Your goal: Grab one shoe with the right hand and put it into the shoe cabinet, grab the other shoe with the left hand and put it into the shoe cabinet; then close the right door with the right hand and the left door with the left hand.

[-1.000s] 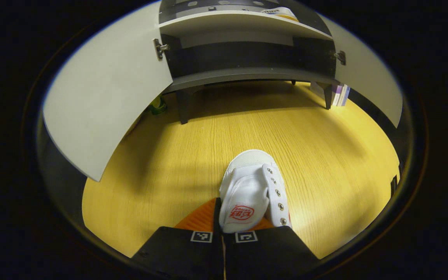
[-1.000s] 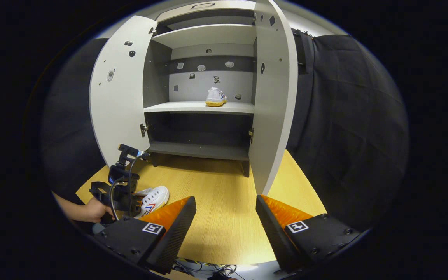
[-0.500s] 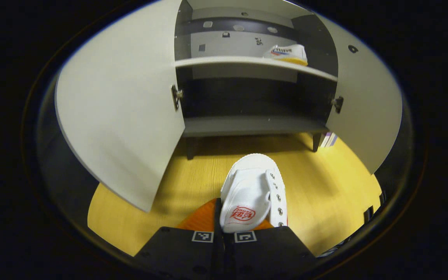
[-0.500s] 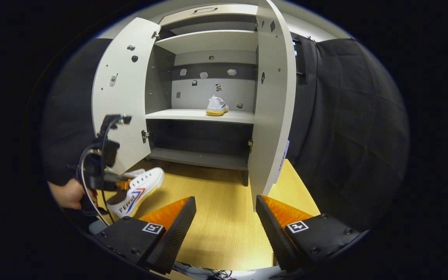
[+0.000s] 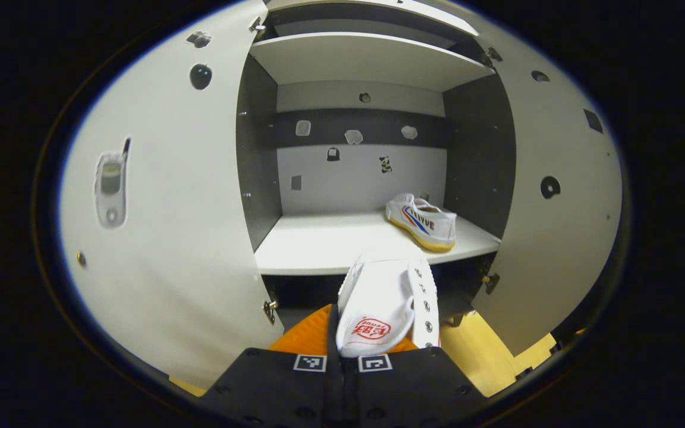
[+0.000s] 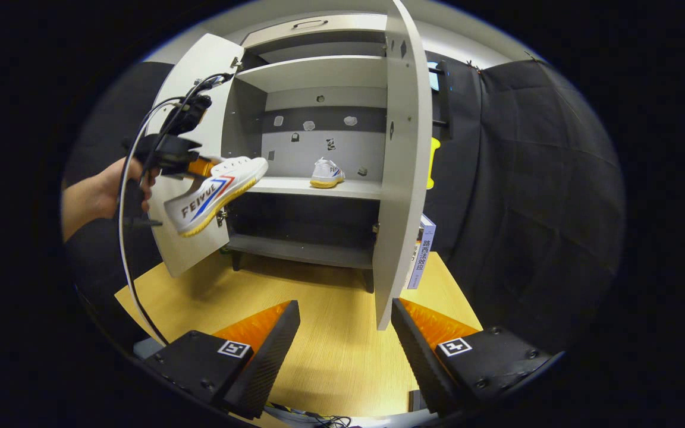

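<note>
My left gripper (image 5: pixel 342 339) is shut on a white canvas shoe (image 5: pixel 385 306), held by its tongue and raised to the level of the cabinet's middle shelf (image 5: pixel 319 246). In the right gripper view that same shoe (image 6: pixel 214 189) hangs in the air at the left door, toe toward the shelf, with the left gripper (image 6: pixel 191 165) and a hand (image 6: pixel 107 187) behind it. A second white shoe (image 5: pixel 421 220) (image 6: pixel 326 172) stands on the shelf's right side. My right gripper (image 6: pixel 345 333) is open over the wooden floor with nothing between its fingers.
Both cabinet doors stand open: the left door (image 5: pixel 164 202) (image 6: pixel 191 142) and the right door (image 5: pixel 550 196) (image 6: pixel 399 166). A lower dark shelf (image 6: pixel 301 249) sits below. A cable (image 6: pixel 125 238) trails from the left gripper. A label strip (image 6: pixel 420 258) hangs behind the right door.
My left gripper has lifted the shoe from the floor up to the middle shelf's height and closer to the cabinet. The right gripper has stayed open, low over the floor.
</note>
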A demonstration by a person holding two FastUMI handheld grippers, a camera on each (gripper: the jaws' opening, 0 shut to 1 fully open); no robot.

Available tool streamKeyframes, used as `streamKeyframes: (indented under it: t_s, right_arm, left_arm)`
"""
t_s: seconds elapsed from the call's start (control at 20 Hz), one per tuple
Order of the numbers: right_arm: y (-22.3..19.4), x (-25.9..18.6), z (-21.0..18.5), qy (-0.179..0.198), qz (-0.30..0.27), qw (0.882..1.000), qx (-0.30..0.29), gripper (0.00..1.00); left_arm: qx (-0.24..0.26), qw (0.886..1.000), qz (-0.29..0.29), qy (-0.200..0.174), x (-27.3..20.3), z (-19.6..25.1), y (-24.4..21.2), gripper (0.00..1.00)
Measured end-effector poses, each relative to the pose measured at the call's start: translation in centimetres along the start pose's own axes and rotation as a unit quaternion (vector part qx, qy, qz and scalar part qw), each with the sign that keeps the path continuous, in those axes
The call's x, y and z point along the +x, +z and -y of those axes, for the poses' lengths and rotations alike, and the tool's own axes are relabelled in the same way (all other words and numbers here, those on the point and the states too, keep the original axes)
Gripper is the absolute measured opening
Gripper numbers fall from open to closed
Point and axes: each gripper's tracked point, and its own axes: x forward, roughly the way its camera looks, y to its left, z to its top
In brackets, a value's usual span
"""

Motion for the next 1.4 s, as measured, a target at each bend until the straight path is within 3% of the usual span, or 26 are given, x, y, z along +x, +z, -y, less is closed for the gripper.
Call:
streamKeyframes:
  t_s: [0.25, 0.5, 0.9, 1.1, 1.4]
  right_arm:
    - [0.4, -0.6, 2.1, -0.014, -0.003, 1.0, 0.016, 0.99]
    - [0.2, -1.2, 4.8, -0.048, 0.006, 0.999, 0.02, 0.98]
    - [-0.5, -1.0, 8.3, -0.094, -0.002, 0.995, 0.036, 0.98]
    - [-0.8, -0.9, 9.1, -0.103, -0.004, 0.994, 0.032, 0.98]
    - [-0.5, -0.3, 9.9, -0.116, 0.002, 0.992, 0.038, 0.98]
  left_arm:
    - [0.014, 0.999, 0.002, 0.037, 7.6, -2.8, 7.6, 0.05]
    - [0.01, 0.998, -0.034, 0.043, 15.9, -3.4, 10.6, 0.05]
    - [-0.003, 0.99, -0.122, 0.066, 26.1, -3.6, 10.9, 0.05]
    - [0.038, 0.987, -0.134, 0.077, 27.8, -3.1, 10.6, 0.05]
    - [0.02, 0.982, -0.171, 0.082, 29.2, -3.5, 7.8, 0.05]
